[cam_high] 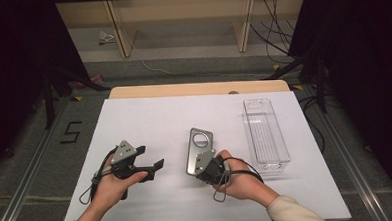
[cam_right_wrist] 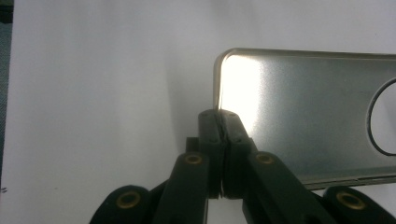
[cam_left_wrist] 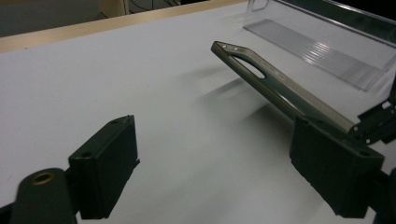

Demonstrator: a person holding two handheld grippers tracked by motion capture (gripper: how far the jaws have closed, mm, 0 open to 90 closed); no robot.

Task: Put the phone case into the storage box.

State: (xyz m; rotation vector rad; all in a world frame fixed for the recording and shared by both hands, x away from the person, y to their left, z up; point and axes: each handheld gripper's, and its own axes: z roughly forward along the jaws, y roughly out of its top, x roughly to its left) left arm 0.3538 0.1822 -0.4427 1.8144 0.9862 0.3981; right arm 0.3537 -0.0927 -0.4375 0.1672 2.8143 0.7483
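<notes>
Right gripper (cam_high: pixel 205 166) clamped on the near edge of a flat grey-metal phone case with a round camera cut-out (cam_high: pixel 199 149); in the right gripper view the two black jaws stand pressed together on the thin rim of the case (cam_right_wrist: pixel 303 112), near one corner. Case is off the table: the left gripper view shows it (cam_left_wrist: pixel 275 86) tilted, far end raised, with its shadow on the white table top (cam_high: pixel 149 127) below. So the pick-up looks done. Left gripper (cam_high: pixel 151 160) sits to the left of the case, apart from it, jaws spread wide and holding nothing; its black pads (cam_left_wrist: pixel 109 170) frame bare table. A long clear plastic tray (cam_high: pixel 265 132) lies to the right of the case, near the table's right edge, and appears empty; in the left gripper view it (cam_left_wrist: pixel 327 46) sits beyond the case's raised end. Judgement: early to middle stage. Case lifted and secured, not yet set down anywhere. Likely left: carry it right and lay it in the tray, or hand it across to the open left gripper. Cannot tell which.
</notes>
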